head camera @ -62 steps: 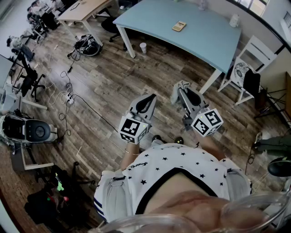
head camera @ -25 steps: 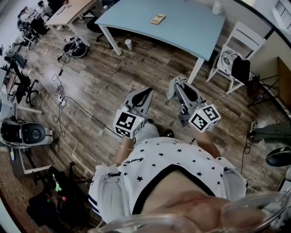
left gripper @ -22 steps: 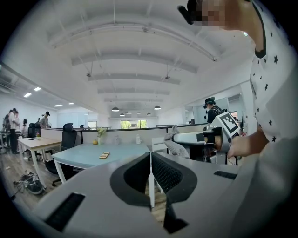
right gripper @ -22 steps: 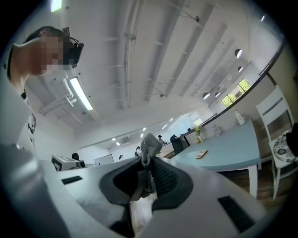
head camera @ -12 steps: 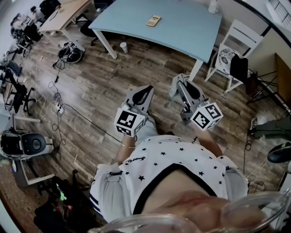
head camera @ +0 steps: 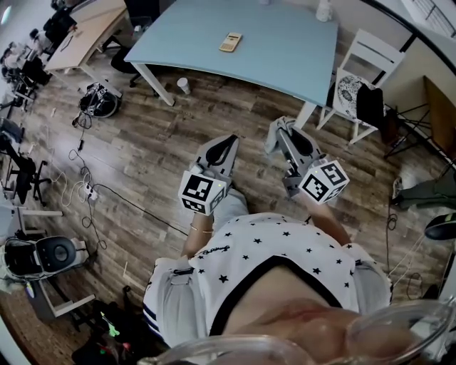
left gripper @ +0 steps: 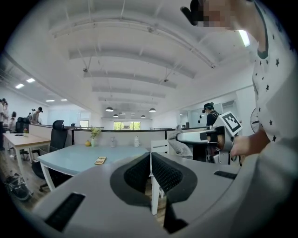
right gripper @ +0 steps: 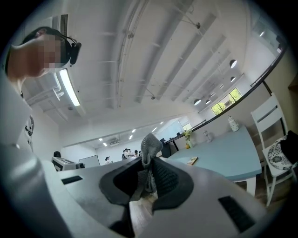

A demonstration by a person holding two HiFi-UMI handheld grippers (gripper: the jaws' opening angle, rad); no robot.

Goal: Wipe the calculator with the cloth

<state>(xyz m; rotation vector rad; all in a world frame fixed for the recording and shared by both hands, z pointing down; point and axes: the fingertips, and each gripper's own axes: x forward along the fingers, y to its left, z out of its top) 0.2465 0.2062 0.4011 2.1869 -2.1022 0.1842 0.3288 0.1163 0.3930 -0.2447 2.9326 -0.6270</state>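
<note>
A beige calculator (head camera: pixel 230 41) lies flat on a light blue table (head camera: pixel 285 50), far ahead of both grippers. My left gripper (head camera: pixel 226 145) is held at waist height over the wooden floor, shut, with nothing between its jaws. My right gripper (head camera: pixel 277 134) hangs beside it, shut on a grey cloth (head camera: pixel 273 142). In the right gripper view the cloth (right gripper: pixel 149 148) sticks up from between the pads, and the calculator (right gripper: pixel 192 161) shows small on the table beyond. In the left gripper view the calculator (left gripper: pixel 99 160) lies far off on the table (left gripper: pixel 74 158).
A white chair (head camera: pixel 360 82) with a dark garment stands at the table's right end. A paper cup (head camera: pixel 184 85) sits on the floor by a table leg. A bottle (head camera: pixel 324 10) stands at the table's far edge. A wooden desk (head camera: pixel 82 28), a bag (head camera: pixel 98 101) and cables lie to the left.
The table and calculator have drawn nearer and shifted left in the head view as the person walks. Both grippers keep the same pose, the right one still holding the cloth.
</note>
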